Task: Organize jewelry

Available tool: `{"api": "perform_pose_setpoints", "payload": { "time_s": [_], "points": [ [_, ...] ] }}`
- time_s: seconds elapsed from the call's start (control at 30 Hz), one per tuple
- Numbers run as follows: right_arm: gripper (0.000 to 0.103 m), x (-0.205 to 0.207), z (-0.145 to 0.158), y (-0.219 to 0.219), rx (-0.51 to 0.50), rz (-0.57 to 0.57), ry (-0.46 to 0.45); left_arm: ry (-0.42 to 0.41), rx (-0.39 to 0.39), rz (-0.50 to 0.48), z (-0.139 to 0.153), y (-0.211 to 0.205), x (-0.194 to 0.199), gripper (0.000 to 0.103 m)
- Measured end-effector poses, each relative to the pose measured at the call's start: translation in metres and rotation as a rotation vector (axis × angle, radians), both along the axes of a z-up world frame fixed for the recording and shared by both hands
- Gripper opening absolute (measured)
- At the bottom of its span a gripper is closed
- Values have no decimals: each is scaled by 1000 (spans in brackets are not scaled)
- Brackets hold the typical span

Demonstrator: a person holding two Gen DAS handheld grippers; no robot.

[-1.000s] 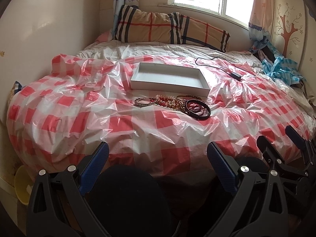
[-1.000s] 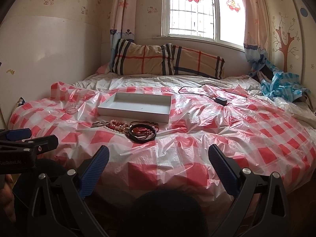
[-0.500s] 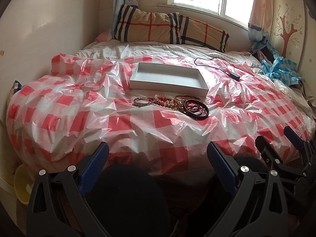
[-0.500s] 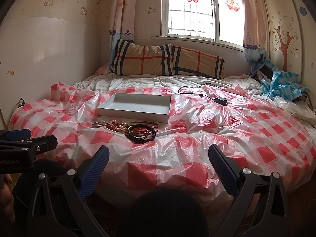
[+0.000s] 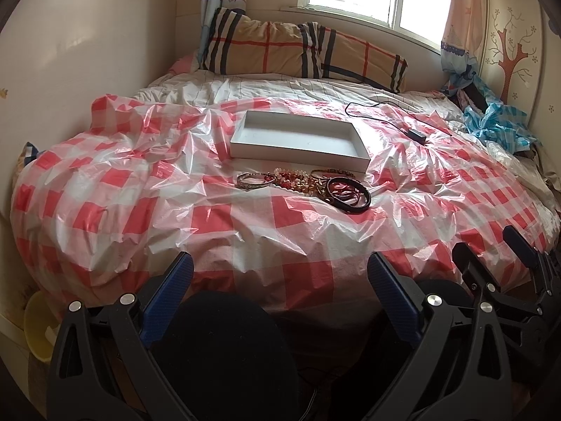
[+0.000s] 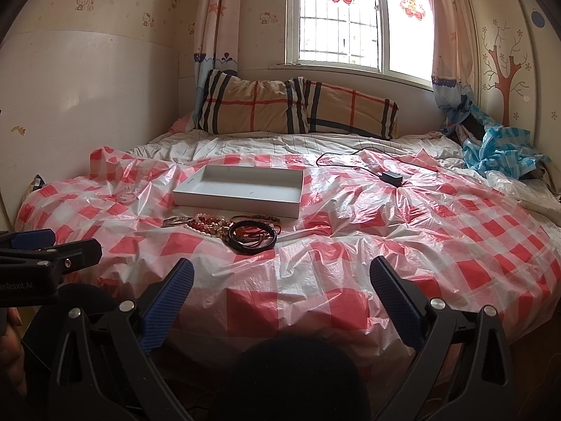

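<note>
A small heap of jewelry (image 5: pixel 305 184) was seen on the red-and-white checked plastic sheet (image 5: pixel 245 231) of the bed, just in front of the near long wall of an empty white tray (image 5: pixel 298 140). In the heap a silver bangle (image 5: pixel 254 179) was found at the left end, a tangle of red and pearl beads (image 5: pixel 294 179) in the middle, and black bangles (image 5: pixel 349 193) at the right end, laid flat and overlapping. The heap was stretched left to right, so its long axis ran parallel to the long side of the tray. The left gripper (image 5: pixel 280 277) and the right gripper (image 6: pixel 280 277) were both held low at the foot of the bed, well apart from the heap, with the fingers spread wide and nothing between them. The bangles were judged to be light, stiff and rather slippery, so each should be pinched across its rim at the outer edge of the pile. The bead strands were judged to be limp and easily caught on the other pieces; a bunched part should be taken and lifted slowly. The plastic sheet looked slick and wrinkled, and it could be dragged together with a piece.
</note>
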State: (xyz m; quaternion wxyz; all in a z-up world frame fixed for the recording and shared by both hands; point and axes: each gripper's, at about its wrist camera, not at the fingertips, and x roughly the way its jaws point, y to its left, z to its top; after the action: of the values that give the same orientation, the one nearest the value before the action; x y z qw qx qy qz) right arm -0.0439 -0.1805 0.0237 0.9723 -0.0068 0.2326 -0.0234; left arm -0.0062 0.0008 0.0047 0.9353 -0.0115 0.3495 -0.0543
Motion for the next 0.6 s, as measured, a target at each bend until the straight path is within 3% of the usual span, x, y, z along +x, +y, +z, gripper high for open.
{"api": "perform_pose_setpoints", "payload": {
  "time_s": [0.6],
  "points": [
    [96,0,0,-1,1,0,0,3,-1,0,0,-1,0,95]
  ]
}}
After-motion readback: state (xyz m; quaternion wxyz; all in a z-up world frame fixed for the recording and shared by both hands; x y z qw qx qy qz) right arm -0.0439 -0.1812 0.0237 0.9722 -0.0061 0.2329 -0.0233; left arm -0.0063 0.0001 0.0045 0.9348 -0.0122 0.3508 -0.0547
